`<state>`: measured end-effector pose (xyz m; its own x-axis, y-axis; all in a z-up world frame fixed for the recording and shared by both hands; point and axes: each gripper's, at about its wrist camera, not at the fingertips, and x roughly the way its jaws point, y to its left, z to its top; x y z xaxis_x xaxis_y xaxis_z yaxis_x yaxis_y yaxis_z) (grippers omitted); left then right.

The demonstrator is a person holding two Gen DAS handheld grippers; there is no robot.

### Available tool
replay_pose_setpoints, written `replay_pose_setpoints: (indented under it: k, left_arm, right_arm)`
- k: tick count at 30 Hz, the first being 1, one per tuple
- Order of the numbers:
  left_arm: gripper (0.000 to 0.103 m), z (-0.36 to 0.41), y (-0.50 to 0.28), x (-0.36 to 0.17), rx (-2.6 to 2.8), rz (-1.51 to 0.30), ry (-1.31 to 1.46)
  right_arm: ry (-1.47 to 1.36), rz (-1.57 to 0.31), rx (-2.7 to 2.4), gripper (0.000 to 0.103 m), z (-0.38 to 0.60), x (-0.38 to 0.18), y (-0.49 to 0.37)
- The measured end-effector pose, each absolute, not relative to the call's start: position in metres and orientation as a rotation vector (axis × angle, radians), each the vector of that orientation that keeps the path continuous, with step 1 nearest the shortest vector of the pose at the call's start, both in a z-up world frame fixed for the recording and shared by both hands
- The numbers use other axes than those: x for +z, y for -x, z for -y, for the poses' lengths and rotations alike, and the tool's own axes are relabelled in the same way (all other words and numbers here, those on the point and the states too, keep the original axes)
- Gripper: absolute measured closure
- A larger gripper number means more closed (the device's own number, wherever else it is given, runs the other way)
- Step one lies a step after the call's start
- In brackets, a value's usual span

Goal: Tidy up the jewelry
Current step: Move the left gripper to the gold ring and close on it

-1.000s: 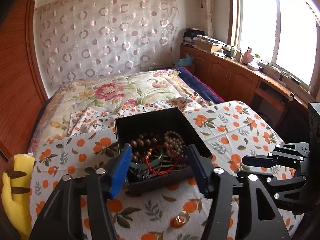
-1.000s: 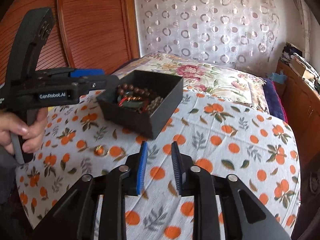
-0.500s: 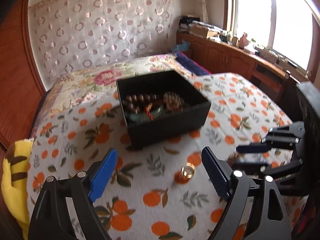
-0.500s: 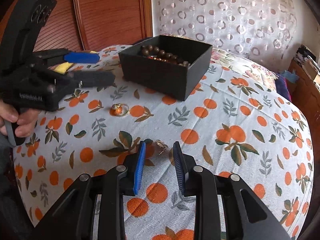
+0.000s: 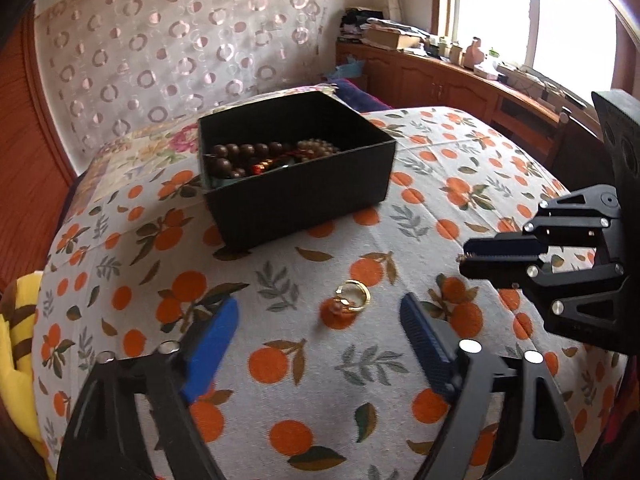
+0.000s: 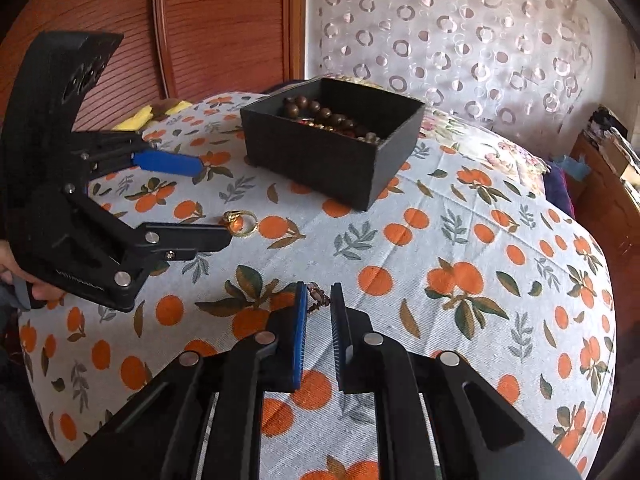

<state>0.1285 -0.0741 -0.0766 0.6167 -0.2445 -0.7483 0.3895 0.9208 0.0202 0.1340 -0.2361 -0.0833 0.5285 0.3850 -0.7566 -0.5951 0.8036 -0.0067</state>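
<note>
A black box (image 5: 304, 184) (image 6: 328, 148) with bead bracelets (image 5: 256, 156) inside stands on the orange-print cloth. A gold ring (image 5: 350, 298) (image 6: 240, 222) lies on the cloth in front of it. My left gripper (image 5: 318, 320) (image 6: 208, 204) is open, its fingers either side of the ring, low over the cloth. My right gripper (image 6: 319, 298) (image 5: 464, 262) has a narrow gap between its fingers, with a small brownish jewelry piece (image 6: 317, 300) on the cloth at its fingertips; whether it grips it I cannot tell.
The cloth covers a rounded table (image 6: 480, 240) that drops off at the right and front. A yellow cushion (image 5: 16, 344) lies at the left edge. A bed (image 5: 160, 140), wooden cabinets (image 5: 460, 84) and a window are behind.
My left gripper has drawn back from the box and come down around the ring. My right gripper has lowered to the small piece, which now lies between its tips.
</note>
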Motion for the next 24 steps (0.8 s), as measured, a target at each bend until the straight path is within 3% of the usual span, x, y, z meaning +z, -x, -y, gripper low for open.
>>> replay_pose_setpoints:
  k: [10, 16, 24]
  left_arm:
    - [0.066, 0.087, -0.13, -0.081, -0.387, -0.843, -0.216]
    - [0.093, 0.088, -0.129, -0.083, -0.407, -0.851, -0.202]
    - [0.093, 0.081, -0.129, -0.077, -0.391, -0.829, -0.174]
  right_arm:
    - [0.256, -0.816, 0.584, 0.09, 0.245, -0.079, -0.131]
    - [0.254, -0.816, 0.582, 0.09, 0.245, -0.078, -0.132]
    - [0.254, -0.813, 0.581, 0.09, 0.246, -0.075, -0.132]
